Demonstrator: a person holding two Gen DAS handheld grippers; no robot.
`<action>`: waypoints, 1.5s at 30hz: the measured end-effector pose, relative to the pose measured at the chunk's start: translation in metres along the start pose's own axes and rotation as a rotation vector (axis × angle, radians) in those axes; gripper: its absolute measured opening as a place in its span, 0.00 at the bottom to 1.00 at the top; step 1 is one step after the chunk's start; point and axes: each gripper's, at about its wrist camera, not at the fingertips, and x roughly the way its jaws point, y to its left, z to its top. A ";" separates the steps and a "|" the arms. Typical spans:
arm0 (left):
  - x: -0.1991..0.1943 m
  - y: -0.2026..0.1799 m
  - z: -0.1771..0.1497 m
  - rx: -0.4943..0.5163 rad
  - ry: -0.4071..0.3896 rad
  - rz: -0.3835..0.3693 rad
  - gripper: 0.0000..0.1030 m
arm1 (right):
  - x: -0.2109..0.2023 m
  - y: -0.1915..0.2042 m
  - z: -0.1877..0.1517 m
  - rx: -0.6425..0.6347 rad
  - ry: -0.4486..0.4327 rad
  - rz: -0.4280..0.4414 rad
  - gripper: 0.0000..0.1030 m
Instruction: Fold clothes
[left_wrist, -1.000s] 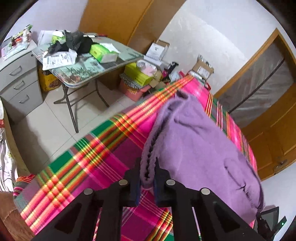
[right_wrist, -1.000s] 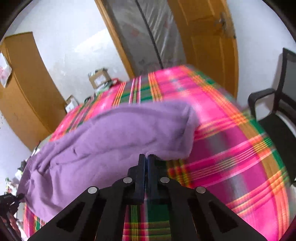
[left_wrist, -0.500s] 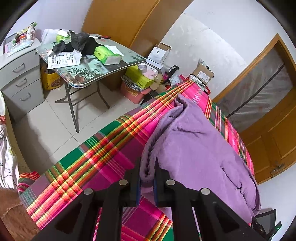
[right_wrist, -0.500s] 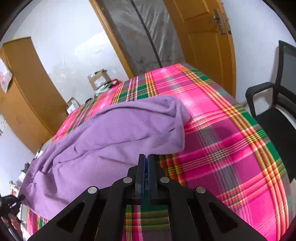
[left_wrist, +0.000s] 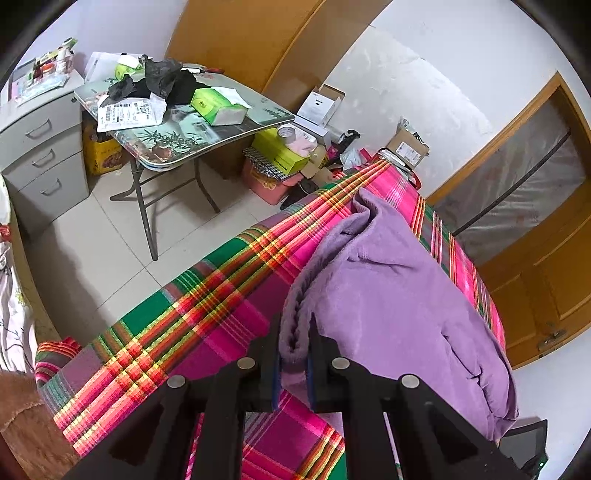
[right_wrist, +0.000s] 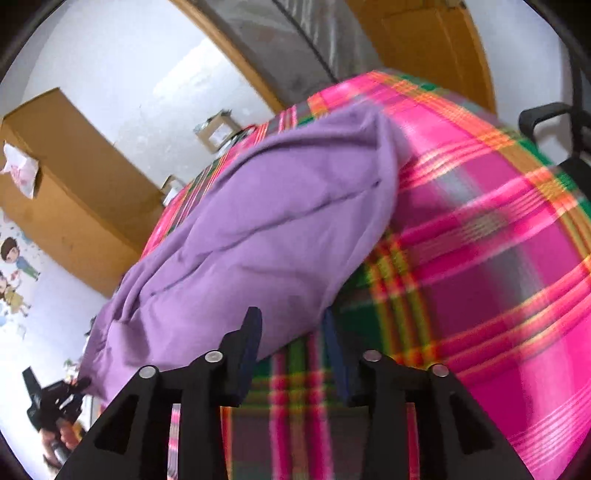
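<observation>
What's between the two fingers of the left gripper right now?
A thick bunched fold of the purple garment sits pinched between the left gripper fingers, above the plaid cloth; this shows in the left wrist view.

Our left tool (left_wrist: 293, 339) is matte black plastic: two flat angular fingers, each with triangular cut-outs and a pair of round silver screw heads, blue pads lining the inner faces. Our right tool (right_wrist: 293, 332) is built the same, black with four silver screws and dark blue pads inside.
</observation>
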 end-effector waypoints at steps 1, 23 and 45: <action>0.000 0.001 0.000 -0.004 0.002 -0.004 0.10 | 0.004 0.004 -0.003 -0.009 0.021 0.013 0.39; -0.010 -0.003 0.023 -0.031 -0.055 -0.028 0.10 | 0.032 0.065 0.034 -0.209 -0.059 -0.043 0.03; -0.022 -0.021 0.037 -0.036 -0.088 -0.100 0.10 | 0.047 0.127 -0.064 -0.270 0.301 0.308 0.29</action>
